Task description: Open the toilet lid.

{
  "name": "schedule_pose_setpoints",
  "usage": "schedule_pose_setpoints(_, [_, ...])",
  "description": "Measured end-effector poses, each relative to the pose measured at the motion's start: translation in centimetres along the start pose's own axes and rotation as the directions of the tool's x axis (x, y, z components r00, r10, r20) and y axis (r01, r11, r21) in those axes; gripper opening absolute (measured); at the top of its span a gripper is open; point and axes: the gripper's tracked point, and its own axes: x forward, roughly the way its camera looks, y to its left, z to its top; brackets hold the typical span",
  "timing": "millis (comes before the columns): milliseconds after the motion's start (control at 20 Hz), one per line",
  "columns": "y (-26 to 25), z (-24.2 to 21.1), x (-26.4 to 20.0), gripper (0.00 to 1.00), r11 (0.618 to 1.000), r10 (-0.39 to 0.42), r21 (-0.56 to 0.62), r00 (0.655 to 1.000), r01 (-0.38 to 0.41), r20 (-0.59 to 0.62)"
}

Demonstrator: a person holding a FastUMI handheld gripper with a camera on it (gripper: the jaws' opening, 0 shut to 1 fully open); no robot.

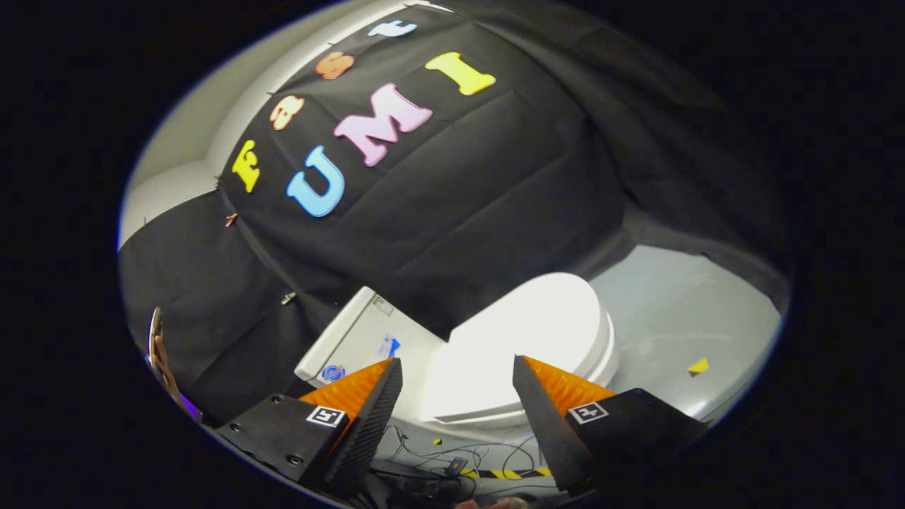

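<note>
A white toilet stands ahead of me with its lid (527,339) lying flat and shut over the bowl. Its white tank (360,339) sits to the left of the lid, against the black cloth wall. My gripper (458,371) is open, held above and short of the toilet, with nothing between its fingers. The near part of the lid shows through the gap between the two fingertips. Neither finger touches the lid.
Pale grey floor (679,318) spreads to the right of the toilet, with a small yellow marker (698,366) on it. Loose cables (452,456) and a strip of yellow-black tape lie below the fingers. Black cloth wall (438,212) rises behind the toilet.
</note>
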Motion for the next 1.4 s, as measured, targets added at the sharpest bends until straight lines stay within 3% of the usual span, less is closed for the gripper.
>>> schedule_pose_setpoints(300, [-8.4,-5.2,3.2,0.98,0.968,-0.051,0.235,0.983,0.092,-0.175])
schedule_pose_setpoints(650, [-14.1,-10.2,6.4,0.97,0.934,-0.074,0.314,0.950,0.173,-0.304])
schedule_pose_setpoints(1050, [-15.9,-12.4,9.2,0.94,0.903,-0.029,0.394,0.938,0.173,-0.344])
schedule_pose_setpoints(1150, [-15.6,-13.1,10.1,0.87,0.902,-0.008,0.399,0.930,0.164,-0.367])
schedule_pose_setpoints(1250, [-15.9,-13.8,10.5,0.72,0.906,-0.017,0.384,0.923,0.177,-0.384])
schedule_pose_setpoints(1300, [-16.2,-13.5,10.8,0.72,0.903,-0.034,0.386,0.927,0.188,-0.373])
schedule_pose_setpoints(1400, [-16.5,-12.8,10.6,0.54,0.889,-0.027,0.420,0.935,0.184,-0.353])
